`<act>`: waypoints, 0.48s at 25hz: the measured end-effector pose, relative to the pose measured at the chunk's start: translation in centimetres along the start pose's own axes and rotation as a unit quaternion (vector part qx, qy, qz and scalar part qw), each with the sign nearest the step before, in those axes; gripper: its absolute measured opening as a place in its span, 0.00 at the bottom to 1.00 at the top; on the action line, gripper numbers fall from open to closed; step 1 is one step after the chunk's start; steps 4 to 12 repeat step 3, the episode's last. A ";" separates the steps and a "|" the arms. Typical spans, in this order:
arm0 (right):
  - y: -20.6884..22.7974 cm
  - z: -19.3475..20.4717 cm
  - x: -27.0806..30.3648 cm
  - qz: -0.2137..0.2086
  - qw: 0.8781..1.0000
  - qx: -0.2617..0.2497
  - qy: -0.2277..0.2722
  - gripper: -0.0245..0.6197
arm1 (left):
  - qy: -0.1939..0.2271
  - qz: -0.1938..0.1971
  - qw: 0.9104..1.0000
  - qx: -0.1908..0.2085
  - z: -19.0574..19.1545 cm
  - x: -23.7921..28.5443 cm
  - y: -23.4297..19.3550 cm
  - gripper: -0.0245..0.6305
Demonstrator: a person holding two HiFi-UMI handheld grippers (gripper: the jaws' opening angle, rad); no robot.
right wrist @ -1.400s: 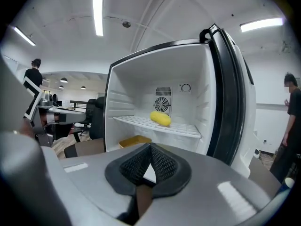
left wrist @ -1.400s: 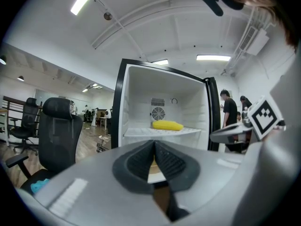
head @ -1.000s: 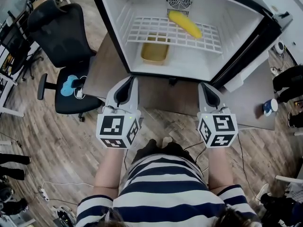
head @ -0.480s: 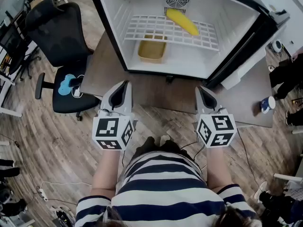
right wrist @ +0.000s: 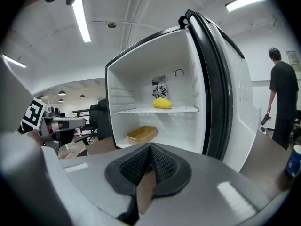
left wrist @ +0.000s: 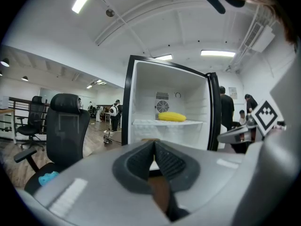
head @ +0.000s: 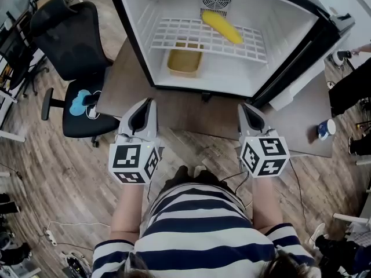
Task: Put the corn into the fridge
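A yellow corn cob lies on the white wire shelf inside the open fridge; it also shows as the corn in the left gripper view and the corn in the right gripper view. Well short of the fridge, my left gripper is shut with nothing in it, seen close as the left gripper. My right gripper is likewise shut and empty, its tips at the right gripper in its own view.
A shallow yellow tray sits on the fridge floor. The fridge door stands open at the right. A black office chair is at the left, a blue cup on the table at the right, and a person stands beyond the door.
Both grippers have drifted slightly back toward me and the left one a little leftward. The corn stays on the shelf.
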State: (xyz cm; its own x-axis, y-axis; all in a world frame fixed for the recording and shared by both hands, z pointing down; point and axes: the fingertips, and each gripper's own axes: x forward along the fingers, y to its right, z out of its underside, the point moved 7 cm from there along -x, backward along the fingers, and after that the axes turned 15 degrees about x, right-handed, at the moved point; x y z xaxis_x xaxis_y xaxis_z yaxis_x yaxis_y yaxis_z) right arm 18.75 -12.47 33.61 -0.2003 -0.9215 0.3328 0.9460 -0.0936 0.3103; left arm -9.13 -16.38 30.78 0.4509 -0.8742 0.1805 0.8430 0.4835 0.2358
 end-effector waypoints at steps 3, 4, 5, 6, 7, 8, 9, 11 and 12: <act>0.0 -0.1 0.2 -0.003 1.000 0.000 -0.002 0.03 | 0.002 -0.002 1.000 -0.002 -0.1 0.0 0.0 0.04; 0.0 -0.1 0.2 -0.003 1.000 0.000 -0.002 0.03 | 0.002 -0.002 1.000 -0.002 -0.1 0.0 0.0 0.04; 0.0 -0.1 0.2 -0.003 1.000 0.000 -0.002 0.03 | 0.002 -0.002 1.000 -0.002 -0.1 0.0 0.0 0.04; 0.0 -0.1 0.2 -0.003 1.000 0.000 -0.002 0.03 | 0.002 -0.002 1.000 -0.002 -0.1 0.0 0.0 0.04; 0.0 -0.1 0.2 -0.003 1.000 0.000 -0.002 0.03 | 0.002 -0.002 1.000 -0.002 -0.1 0.0 0.0 0.04; 0.0 -0.1 0.2 -0.003 1.000 0.000 -0.002 0.03 | 0.002 -0.002 1.000 -0.002 -0.1 0.0 0.0 0.04; 0.0 -0.1 0.2 -0.003 1.000 0.000 -0.002 0.03 | 0.002 -0.002 1.000 -0.002 -0.1 0.0 0.0 0.04; 0.0 -0.1 0.2 -0.003 1.000 0.000 -0.002 0.03 | 0.002 -0.002 1.000 -0.002 -0.1 0.0 0.0 0.04; 0.0 -0.1 0.2 -0.003 1.000 0.000 -0.002 0.03 | 0.002 -0.002 1.000 -0.002 -0.1 0.0 0.0 0.04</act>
